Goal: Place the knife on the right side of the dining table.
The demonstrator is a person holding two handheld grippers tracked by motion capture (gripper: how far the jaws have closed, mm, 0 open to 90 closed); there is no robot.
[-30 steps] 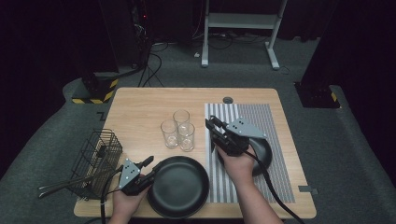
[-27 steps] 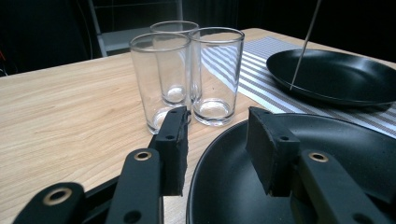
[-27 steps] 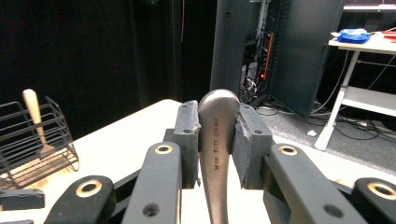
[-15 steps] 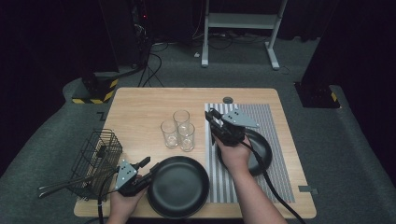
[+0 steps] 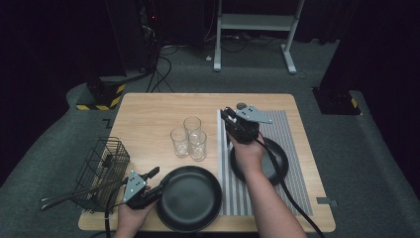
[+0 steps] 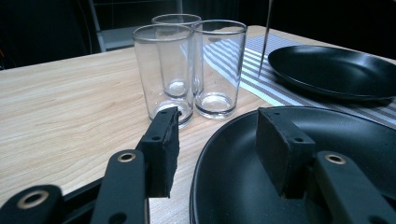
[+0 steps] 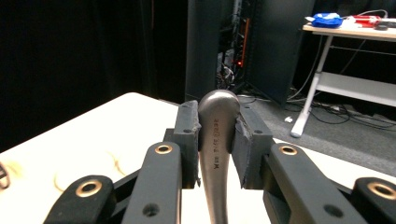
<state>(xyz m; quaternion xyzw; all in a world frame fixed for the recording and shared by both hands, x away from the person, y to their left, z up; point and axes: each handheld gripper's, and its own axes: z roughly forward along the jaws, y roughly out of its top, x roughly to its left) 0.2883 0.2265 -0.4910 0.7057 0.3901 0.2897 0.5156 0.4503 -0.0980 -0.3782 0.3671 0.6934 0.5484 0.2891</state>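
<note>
Left gripper (image 5: 152, 174): I see its jaws apart, and they have just been opening. The rim of the large black round plate (image 5: 190, 198) lies between the pads (image 6: 163, 144), but they do not press on it.
Large black plate: it lies on the light wooden surface (image 5: 148, 114), at the near edge, just right of my left gripper.
Right gripper (image 5: 229, 117): its jaws are clamped on the rounded end of a silver metal cutlery handle (image 7: 217, 140). I cannot tell which utensil it is.
Handle position: in the left gripper view a thin metal part (image 6: 265, 37) hangs down over the striped grey mat (image 5: 292, 148), near the second black plate (image 5: 272, 163).
Three clear drinking glasses (image 5: 189, 137): they stand together in the middle of the surface, apart from both grippers.
Black wire basket (image 5: 101, 168): it stands at the left edge, with utensils in it.
</note>
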